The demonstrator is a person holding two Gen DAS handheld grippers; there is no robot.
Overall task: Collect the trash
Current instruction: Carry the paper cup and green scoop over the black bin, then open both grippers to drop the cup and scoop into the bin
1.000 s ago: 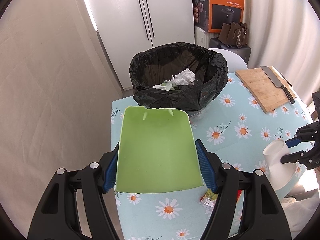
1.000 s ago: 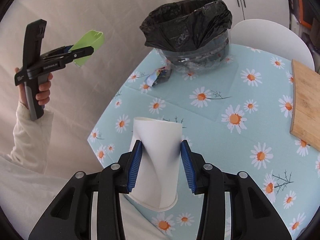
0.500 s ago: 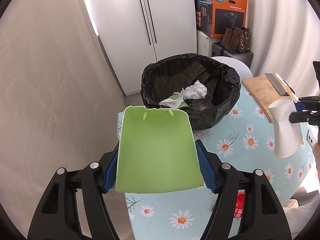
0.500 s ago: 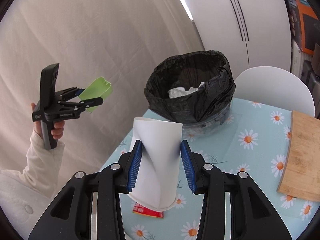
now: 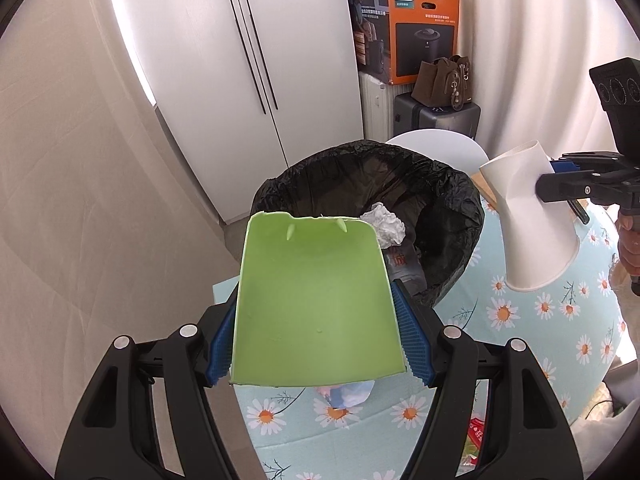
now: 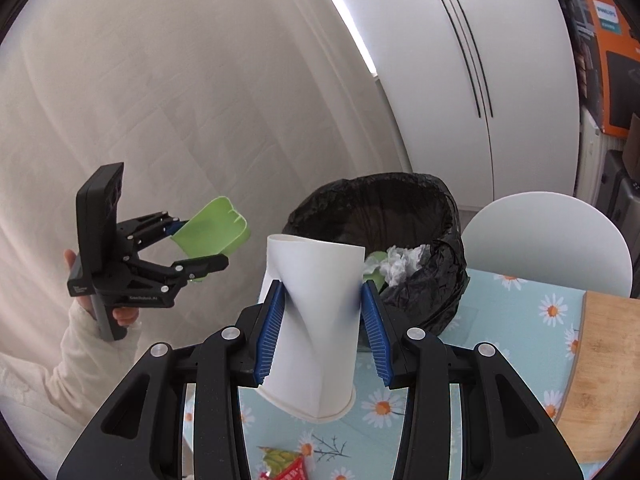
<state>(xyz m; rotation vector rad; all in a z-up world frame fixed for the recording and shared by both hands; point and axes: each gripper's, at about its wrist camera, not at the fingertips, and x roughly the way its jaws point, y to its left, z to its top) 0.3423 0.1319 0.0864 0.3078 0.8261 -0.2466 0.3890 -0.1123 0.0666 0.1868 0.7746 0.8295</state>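
Left wrist view: left tool (image 5: pixel 316 312) is clamped on a green plastic container (image 5: pixel 314 300), its blue pads pressed against both sides; the piece is held in the air, its far edge reaching over the near rim of the bin
Right wrist view: right tool (image 6: pixel 322 312) is clamped on a white paper cup (image 6: pixel 316 320), squeezed flat in the middle, rim end toward the camera; it is raised above the counter, short of the bin's opening
Bin: black-lined trash bin (image 5: pixel 448 184) stands at the far end of the counter (image 5: pixel 532 320) with its mouth open
Already in the bin: crumpled white paper (image 5: pixel 384 224); a dark printed wrapper (image 5: pixel 402 264); a bit of green beside the paper in the right wrist view; so part of the collecting looks done
In hand: two pieces, one per tool, both lifted and near the bin; neither yet released; by my judgement the step is the carry to the drop
Left on the counter: a pale blue-and-white crumpled wrapper (image 5: pixel 348 394) just below the green container; a red wrapper (image 6: pixel 286 466) near the front edge, with a yellow-green scrap touching it; I cannot tell whether more lies hidden behind the tools
Not trash, by my reading: wooden cutting board (image 6: pixel 600 376) at the right of the counter; white chair back (image 6: pixel 548 240) behind it
Progress: roughly midway; two drops are close, then at least two more pickups remain
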